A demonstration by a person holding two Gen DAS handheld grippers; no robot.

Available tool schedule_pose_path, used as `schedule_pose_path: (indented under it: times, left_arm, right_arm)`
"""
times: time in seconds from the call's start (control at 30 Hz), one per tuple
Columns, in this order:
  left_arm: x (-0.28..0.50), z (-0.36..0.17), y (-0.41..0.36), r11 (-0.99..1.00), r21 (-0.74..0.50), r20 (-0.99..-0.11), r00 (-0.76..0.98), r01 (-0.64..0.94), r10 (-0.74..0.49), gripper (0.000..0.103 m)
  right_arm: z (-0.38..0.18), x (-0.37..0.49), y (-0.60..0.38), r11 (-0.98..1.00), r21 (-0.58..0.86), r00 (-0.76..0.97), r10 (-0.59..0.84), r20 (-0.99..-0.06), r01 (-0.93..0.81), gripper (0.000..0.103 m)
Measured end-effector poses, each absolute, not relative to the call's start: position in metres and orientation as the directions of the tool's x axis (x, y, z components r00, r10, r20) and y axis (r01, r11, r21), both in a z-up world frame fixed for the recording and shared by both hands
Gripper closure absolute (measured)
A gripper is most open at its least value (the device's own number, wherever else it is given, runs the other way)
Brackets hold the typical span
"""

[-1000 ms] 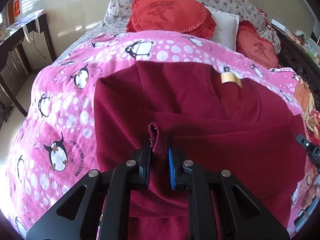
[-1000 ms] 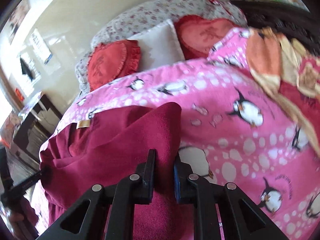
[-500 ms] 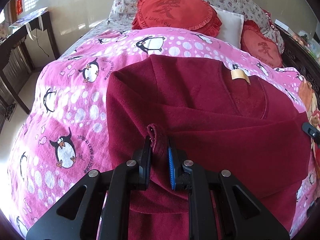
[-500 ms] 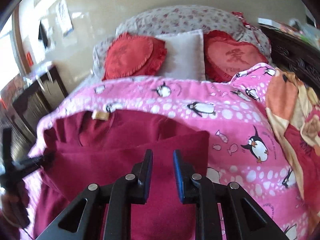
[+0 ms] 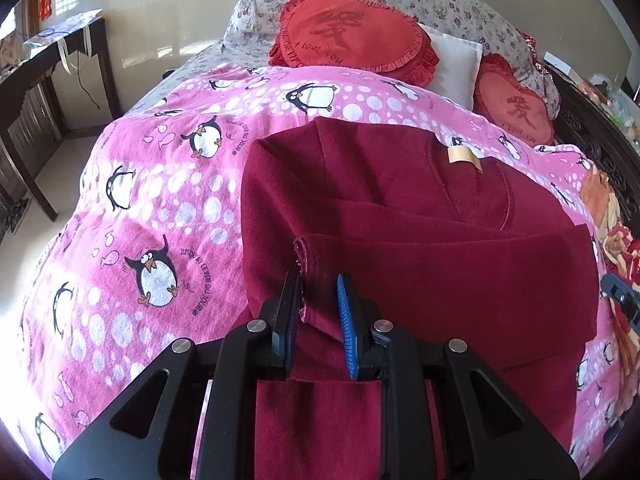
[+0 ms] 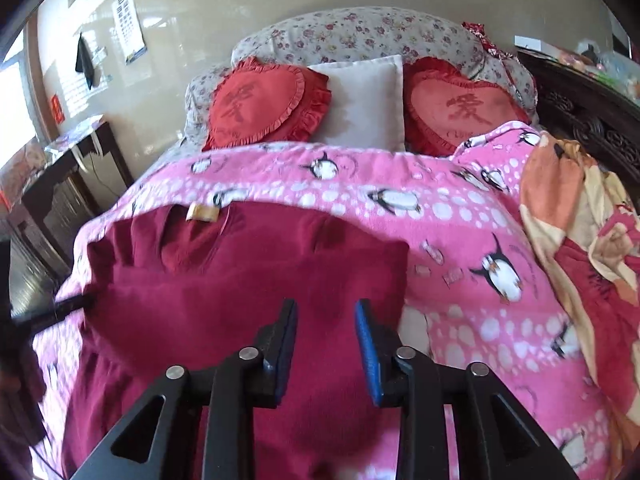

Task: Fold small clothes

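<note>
Bed with pink penguin blanket; maroon garment lies folded across it. Left hand-held gripper spread, fabric fold between fingers. Right hand-held gripper spread above garment.

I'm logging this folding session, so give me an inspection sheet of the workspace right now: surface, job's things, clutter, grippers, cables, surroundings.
Surface: bed under a pink penguin blanket, rumpled.
Job's things: dark red garment lying on the blanket, bottom part folded up over it, tan label showing at the neck.
Clutter: orange patterned blanket bunched at the bed's right side; two red heart cushions and a white pillow at the head.
Grippers: left gripper open, a fabric edge between its fingers; right gripper open above the garment, holding nothing.
Cables: a thin cord hanging from the desk.
Surroundings: dark desk left of the bed, beige wall, carved dark furniture on the right.
</note>
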State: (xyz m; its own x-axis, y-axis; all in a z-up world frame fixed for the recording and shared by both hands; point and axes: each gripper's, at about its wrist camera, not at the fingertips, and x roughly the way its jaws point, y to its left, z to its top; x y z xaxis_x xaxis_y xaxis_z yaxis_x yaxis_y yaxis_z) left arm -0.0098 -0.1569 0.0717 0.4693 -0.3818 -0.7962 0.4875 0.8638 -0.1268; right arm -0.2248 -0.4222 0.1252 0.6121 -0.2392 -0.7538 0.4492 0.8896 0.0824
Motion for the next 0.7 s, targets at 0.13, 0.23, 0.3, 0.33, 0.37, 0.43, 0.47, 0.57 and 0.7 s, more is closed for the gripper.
schedule_pose_path:
  times: [0.13, 0.23, 0.3, 0.33, 0.37, 0.43, 0.47, 0.57, 0.7]
  left_arm:
    - [-0.011, 0.049, -0.163, 0.871, -0.097, -0.825, 0.451, 0.482, -0.341, 0.077]
    - [-0.01, 0.038, -0.167, 0.874, -0.085, -0.834, 0.446, 0.479, -0.326, 0.077]
    - [-0.012, 0.041, -0.167, 0.874, -0.083, -0.833, 0.449, 0.478, -0.324, 0.077]
    - [-0.013, 0.042, -0.166, 0.873, -0.082, -0.833, 0.448, 0.48, -0.324, 0.077]
    - [-0.014, 0.043, -0.166, 0.872, -0.08, -0.833, 0.448, 0.482, -0.324, 0.077]
    - [-0.015, 0.043, -0.164, 0.872, -0.075, -0.832, 0.452, 0.483, -0.322, 0.077]
    - [-0.016, 0.043, -0.164, 0.874, -0.074, -0.832, 0.453, 0.481, -0.32, 0.077]
    - [-0.018, 0.043, -0.165, 0.88, -0.067, -0.83, 0.464, 0.47, -0.31, 0.077]
    - [-0.027, 0.05, -0.163, 0.881, -0.051, -0.834, 0.465, 0.471, -0.297, 0.077]
  right_arm:
    - [0.094, -0.238, -0.411, 0.892, 0.028, 0.521, -0.237, -0.82, 0.45, 0.074]
    - [0.076, -0.236, -0.41, 0.894, -0.04, 0.489, -0.282, -0.826, 0.447, 0.074]
    - [0.084, -0.24, -0.411, 0.885, -0.021, 0.495, -0.279, -0.823, 0.465, 0.075]
    - [0.09, -0.244, -0.411, 0.878, -0.017, 0.497, -0.287, -0.819, 0.478, 0.075]
    - [0.095, -0.247, -0.411, 0.874, -0.011, 0.501, -0.289, -0.816, 0.485, 0.075]
    - [0.103, -0.254, -0.407, 0.877, 0.031, 0.535, -0.264, -0.803, 0.479, 0.074]
    - [0.105, -0.255, -0.402, 0.885, 0.047, 0.55, -0.245, -0.799, 0.463, 0.074]
    - [0.087, -0.245, -0.394, 0.9, -0.008, 0.504, -0.252, -0.826, 0.436, 0.074]
    - [0.078, -0.239, -0.396, 0.892, -0.015, 0.466, -0.25, -0.849, 0.451, 0.074]
